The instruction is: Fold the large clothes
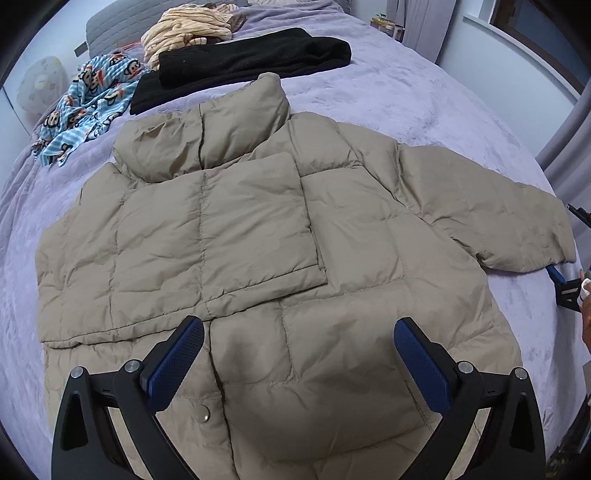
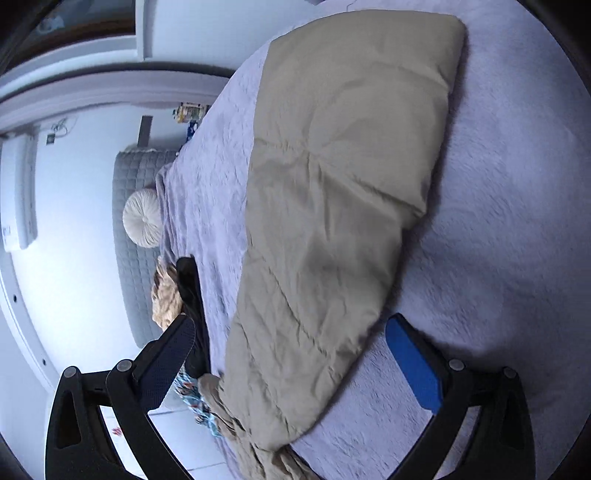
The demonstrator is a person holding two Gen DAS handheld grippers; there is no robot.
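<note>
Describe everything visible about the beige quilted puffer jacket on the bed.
The beige quilted puffer jacket looks like matte, puffy nylon stitched into square panels, with a high collar and a metal snap near the hem. It lies flat on the lavender bedspread: one sleeve is folded across the body, the other stretches outward. The open left gripper hovers over its hem; the open right gripper straddles the outstretched sleeve.

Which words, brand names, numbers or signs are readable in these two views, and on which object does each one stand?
No text can be read in either view.
Containers beyond the bed's far corner: labels too small and blurred.
White wall unit: a dark mark at its lower end, blurred.
Blue monkey-print garment: cartoon faces only, no letters.
Beige puffer jacket: no label visible; its snap button looks plain.
</note>
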